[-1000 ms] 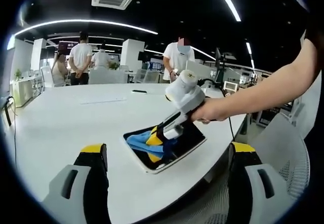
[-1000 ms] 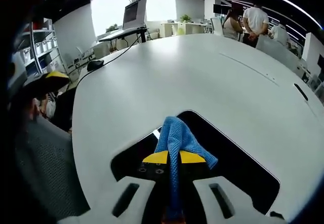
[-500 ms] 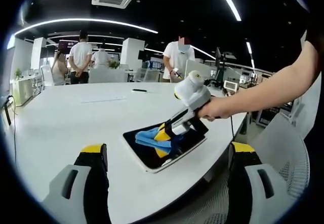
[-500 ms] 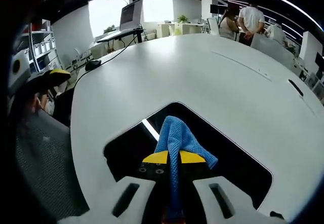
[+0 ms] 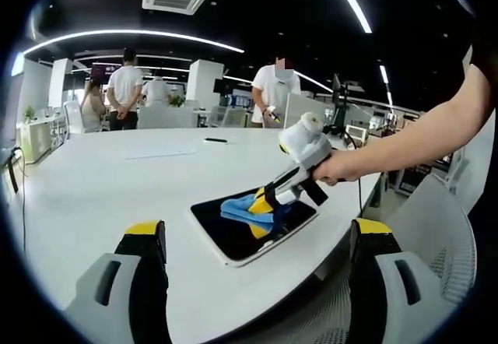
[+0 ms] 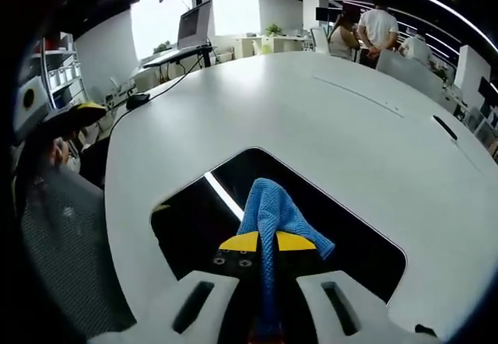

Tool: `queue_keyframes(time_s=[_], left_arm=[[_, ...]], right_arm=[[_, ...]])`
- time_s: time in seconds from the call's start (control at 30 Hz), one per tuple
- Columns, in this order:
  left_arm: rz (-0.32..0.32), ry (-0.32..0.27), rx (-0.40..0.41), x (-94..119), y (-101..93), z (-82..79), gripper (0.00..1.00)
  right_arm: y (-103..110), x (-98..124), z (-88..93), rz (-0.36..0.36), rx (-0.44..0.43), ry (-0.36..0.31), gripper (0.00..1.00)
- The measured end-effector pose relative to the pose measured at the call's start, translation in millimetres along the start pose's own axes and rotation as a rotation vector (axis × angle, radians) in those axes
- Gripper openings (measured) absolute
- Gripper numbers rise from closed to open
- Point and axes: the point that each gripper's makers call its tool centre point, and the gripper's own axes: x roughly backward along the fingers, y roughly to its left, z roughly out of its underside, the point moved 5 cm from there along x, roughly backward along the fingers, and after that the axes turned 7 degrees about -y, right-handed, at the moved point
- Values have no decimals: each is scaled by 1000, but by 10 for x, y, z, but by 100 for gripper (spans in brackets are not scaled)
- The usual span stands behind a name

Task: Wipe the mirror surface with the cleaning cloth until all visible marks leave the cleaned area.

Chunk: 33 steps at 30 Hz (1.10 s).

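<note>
White worktop (image 5: 93, 196) spreads across an open office with people standing at the upper left of the left gripper view. At centre frame the mirror (image 5: 233, 235) lies flat near the worktop edge. A bare arm reaches in from the right, its hand (image 5: 338, 169) gripping the right hand-held gripper (image 6: 260, 241), angled down and clamped on the blue cleaning cloth (image 6: 272, 212) pressed to the mirror. The left hand-held gripper (image 5: 257, 243) hovers nearer, jaws wide.

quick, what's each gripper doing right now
Left gripper: open, holding nothing.
Right gripper: shut on the blue cloth, pressed on the mirror.
</note>
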Motion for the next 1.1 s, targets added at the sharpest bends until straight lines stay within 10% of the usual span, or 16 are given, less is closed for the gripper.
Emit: queue_keyframes(time_s=[1.1], left_arm=[[10, -1, 1, 10, -4, -8, 97]], right_arm=[[-297, 367, 249, 91, -54, 20, 0]])
